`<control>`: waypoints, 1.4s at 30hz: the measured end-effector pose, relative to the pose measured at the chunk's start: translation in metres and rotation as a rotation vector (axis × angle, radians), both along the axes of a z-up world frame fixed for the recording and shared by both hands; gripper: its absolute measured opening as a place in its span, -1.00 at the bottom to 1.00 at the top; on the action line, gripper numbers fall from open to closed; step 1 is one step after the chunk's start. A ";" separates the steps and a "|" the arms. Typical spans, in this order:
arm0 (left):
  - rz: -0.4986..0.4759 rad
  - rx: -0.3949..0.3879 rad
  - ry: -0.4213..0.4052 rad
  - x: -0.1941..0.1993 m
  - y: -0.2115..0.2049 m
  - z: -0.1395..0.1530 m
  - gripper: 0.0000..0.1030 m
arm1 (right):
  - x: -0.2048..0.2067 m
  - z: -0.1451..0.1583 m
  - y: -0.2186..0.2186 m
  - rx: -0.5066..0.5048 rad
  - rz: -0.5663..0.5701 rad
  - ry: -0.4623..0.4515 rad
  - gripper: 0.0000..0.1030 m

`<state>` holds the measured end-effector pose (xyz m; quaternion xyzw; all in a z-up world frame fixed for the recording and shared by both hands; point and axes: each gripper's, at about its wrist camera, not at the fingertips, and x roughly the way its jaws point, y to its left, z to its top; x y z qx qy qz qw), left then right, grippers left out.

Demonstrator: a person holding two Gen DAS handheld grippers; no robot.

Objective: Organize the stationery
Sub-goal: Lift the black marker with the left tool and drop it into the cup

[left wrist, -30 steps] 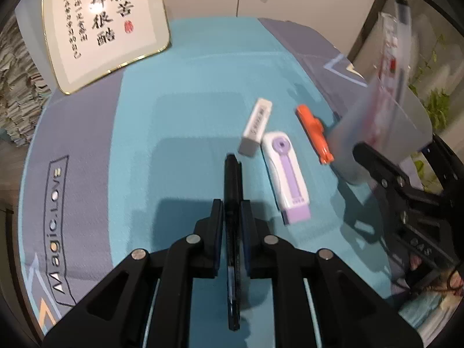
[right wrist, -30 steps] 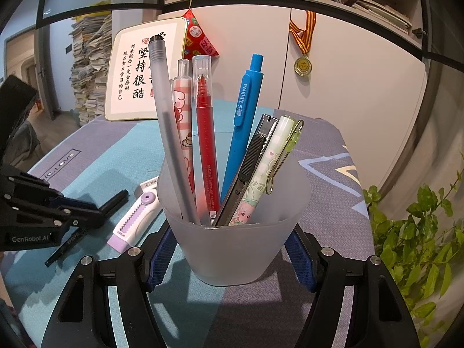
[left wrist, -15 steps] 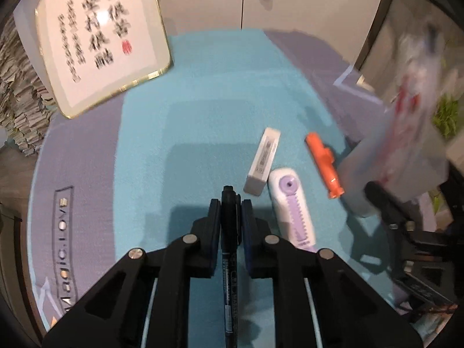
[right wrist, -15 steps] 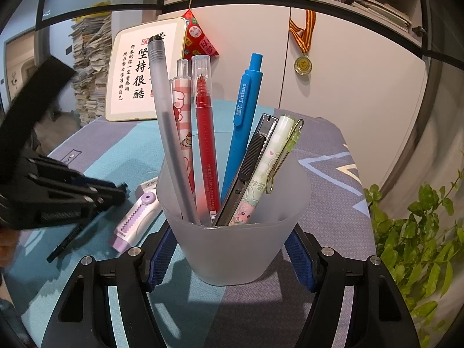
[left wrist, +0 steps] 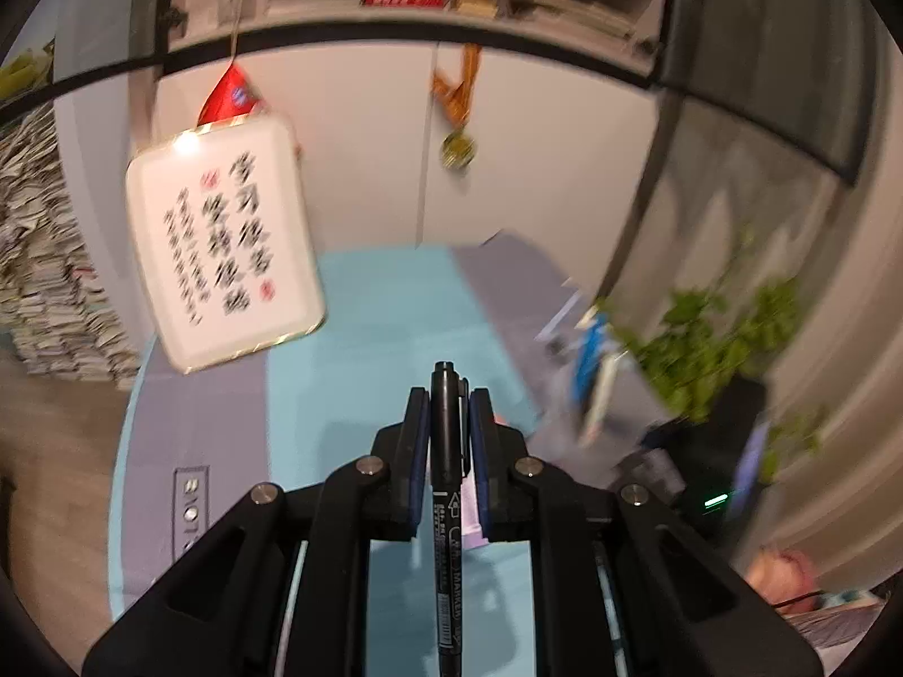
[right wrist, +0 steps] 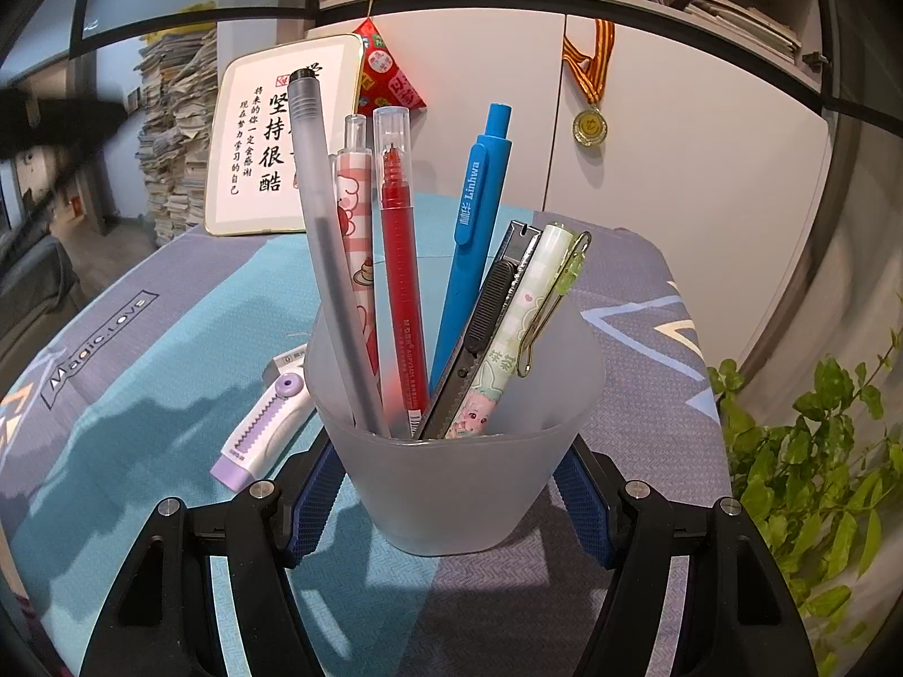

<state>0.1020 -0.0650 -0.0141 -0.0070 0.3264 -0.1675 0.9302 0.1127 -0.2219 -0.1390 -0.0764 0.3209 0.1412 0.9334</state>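
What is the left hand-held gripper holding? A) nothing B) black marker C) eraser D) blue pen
B: in the left wrist view the left hand-held gripper is shut on a black marker, which lies lengthwise between its pads.

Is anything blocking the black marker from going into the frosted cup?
Nothing stands across the way, but the frosted cup is crowded: pens and a utility knife lean across its mouth. The black marker, clamped in the left gripper, must slip between them.
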 end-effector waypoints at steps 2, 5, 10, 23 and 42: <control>-0.037 -0.048 -0.034 -0.005 -0.006 0.015 -0.76 | 0.000 0.000 0.000 0.000 0.000 0.000 0.39; -0.075 -0.095 -0.081 -0.005 -0.019 0.029 -0.76 | 0.000 0.000 0.000 0.000 0.000 0.000 0.39; -0.075 -0.154 -0.133 0.009 -0.037 0.031 -0.76 | 0.000 0.000 0.001 0.000 0.001 0.000 0.39; -0.080 -0.138 -0.153 0.010 -0.048 0.032 -0.76 | 0.001 0.001 -0.002 0.014 0.006 0.005 0.39; -0.127 -0.121 -0.159 0.034 -0.083 0.008 -0.76 | 0.001 0.000 -0.001 0.009 0.004 0.003 0.39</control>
